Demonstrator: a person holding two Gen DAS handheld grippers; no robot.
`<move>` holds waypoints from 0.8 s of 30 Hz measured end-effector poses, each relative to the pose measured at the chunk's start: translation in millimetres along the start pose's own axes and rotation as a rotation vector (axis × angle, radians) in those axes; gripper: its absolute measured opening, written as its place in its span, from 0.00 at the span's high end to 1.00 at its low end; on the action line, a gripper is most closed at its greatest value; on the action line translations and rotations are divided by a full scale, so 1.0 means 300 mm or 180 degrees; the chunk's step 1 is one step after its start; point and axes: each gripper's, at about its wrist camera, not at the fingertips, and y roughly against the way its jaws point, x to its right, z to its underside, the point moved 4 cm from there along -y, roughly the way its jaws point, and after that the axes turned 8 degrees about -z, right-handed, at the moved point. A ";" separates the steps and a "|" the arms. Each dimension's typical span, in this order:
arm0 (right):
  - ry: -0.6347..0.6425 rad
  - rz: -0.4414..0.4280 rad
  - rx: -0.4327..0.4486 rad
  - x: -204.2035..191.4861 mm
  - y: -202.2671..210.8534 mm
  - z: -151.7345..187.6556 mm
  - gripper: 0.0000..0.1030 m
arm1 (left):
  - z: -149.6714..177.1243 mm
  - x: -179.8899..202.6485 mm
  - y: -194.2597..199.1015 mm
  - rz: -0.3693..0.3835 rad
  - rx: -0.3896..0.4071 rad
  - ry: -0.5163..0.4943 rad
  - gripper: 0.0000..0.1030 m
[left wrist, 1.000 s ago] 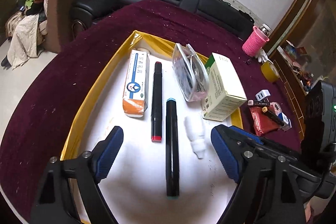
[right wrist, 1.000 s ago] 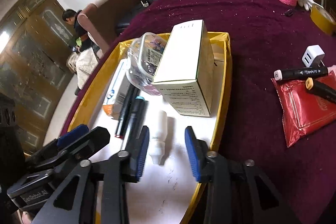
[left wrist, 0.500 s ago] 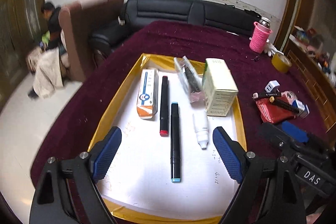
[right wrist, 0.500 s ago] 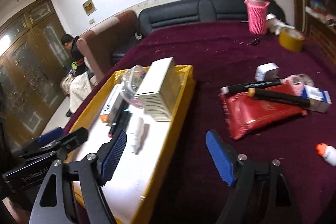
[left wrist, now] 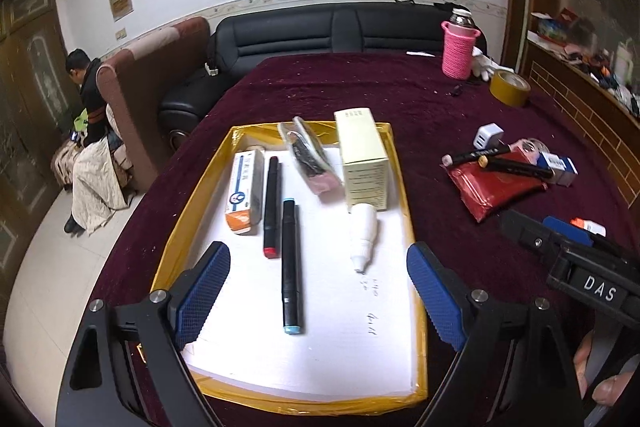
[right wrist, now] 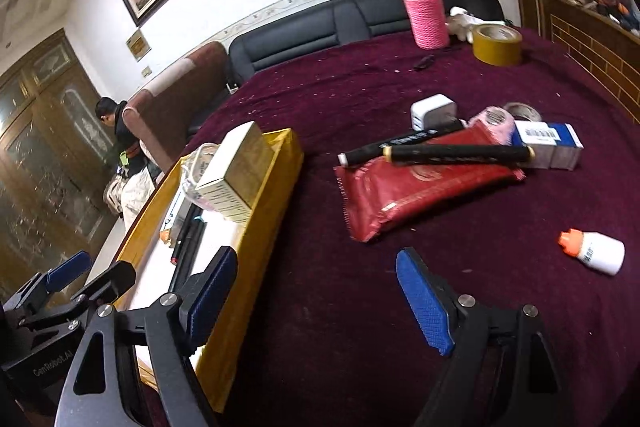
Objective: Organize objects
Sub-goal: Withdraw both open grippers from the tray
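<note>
Two grippers: we hold both over a table draped in dark maroon cloth, each empty.
Left gripper: our blue-padded jaws stand wide apart above the near end of the yellow-rimmed tray with a white floor, gripping nothing.
Right gripper: jaws likewise spread wide, holding nothing, over bare cloth just right of the tray's yellow wall.
Tray contents: from left we see a white, blue and orange carton, a black marker with a red end, a longer black marker with a light blue end, a clear plastic packet of dark items, a tall pale yellow box and a small white dropper bottle lying on its side just in front of the box.
Outside the tray: a red foil pouch lies on the cloth with two black markers across its far edge; beside them are a white plug adapter, a blue and white carton and a pink roll.
Loose bottle: a small white bottle with an orange cap lies on its side, well right of our right gripper.
Far edge of table: a pink knitted bottle sleeve stands near a roll of tan tape.
</note>
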 end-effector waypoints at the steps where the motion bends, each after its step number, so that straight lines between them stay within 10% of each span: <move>1: -0.0021 -0.0003 0.0005 0.011 0.004 0.000 0.16 | 0.000 0.013 0.003 0.0008 0.0000 -0.0033 0.13; 18: -0.0452 0.0068 0.0233 0.230 0.101 -0.024 0.16 | 0.019 0.179 -0.021 0.0083 -0.0172 -0.0352 0.13; 24: -0.0626 0.0178 0.0414 0.351 0.171 -0.058 0.16 | 0.051 0.319 -0.035 0.0490 -0.0410 -0.0467 0.13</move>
